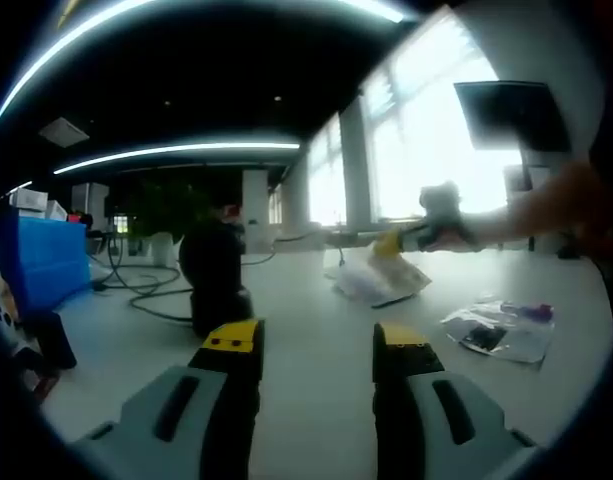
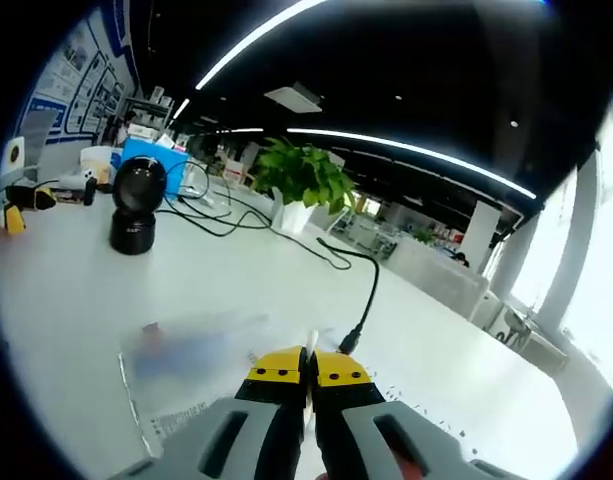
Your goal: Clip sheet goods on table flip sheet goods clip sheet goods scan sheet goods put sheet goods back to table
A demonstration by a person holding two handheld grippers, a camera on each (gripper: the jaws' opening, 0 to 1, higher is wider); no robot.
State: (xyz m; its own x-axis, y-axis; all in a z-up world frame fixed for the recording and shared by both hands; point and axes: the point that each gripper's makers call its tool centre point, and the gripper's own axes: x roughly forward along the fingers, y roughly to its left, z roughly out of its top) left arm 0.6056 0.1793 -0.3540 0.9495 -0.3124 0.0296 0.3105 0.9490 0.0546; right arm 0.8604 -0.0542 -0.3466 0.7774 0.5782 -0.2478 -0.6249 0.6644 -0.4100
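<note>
Clear plastic sheet-goods packet (image 2: 201,375) pinched at its edge by clenched right gripper (image 2: 308,362), lifted off white table (image 2: 66,290); left gripper (image 1: 316,350) gaping, empty.

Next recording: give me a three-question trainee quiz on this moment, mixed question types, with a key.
1. True or false: the right gripper is shut on a clear packet.
2. The left gripper is: A open, holding nothing; B shut on a cable; C shut on a plant.
3. Fill in: a second clear bag lies on the ____.

Key: 1 true; 2 A; 3 table.
</note>
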